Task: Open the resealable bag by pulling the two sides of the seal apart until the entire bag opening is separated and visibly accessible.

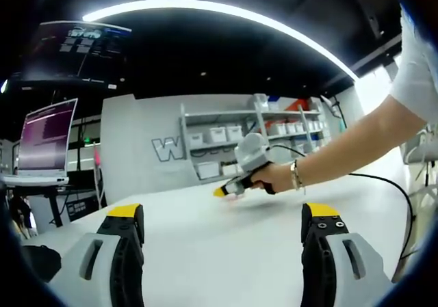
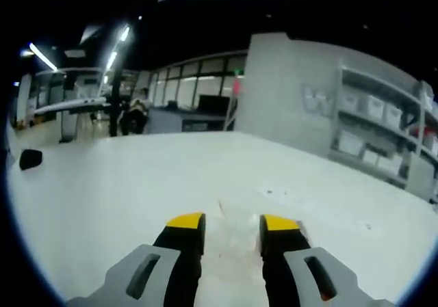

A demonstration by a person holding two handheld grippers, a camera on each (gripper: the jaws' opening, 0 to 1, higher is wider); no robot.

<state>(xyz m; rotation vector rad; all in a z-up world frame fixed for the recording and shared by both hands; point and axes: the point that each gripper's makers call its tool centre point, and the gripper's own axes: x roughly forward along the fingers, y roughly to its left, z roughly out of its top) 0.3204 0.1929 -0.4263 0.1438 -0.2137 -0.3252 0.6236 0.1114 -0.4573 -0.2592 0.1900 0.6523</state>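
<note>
Bag not made out, possibly the faint film btwn right gripper (image 2: 233, 228) tips, 12 o'clock, jaws narrowly apart. Left gripper (image 1: 226, 221) jaws wide apart, well back on surface (image 1: 205, 252).

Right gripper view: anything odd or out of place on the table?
Yes: the clear resealable bag lies flat on the white table, with reddish crumbs or smears between the right claw tips. Nothing looks torn or spilled elsewhere.
</note>
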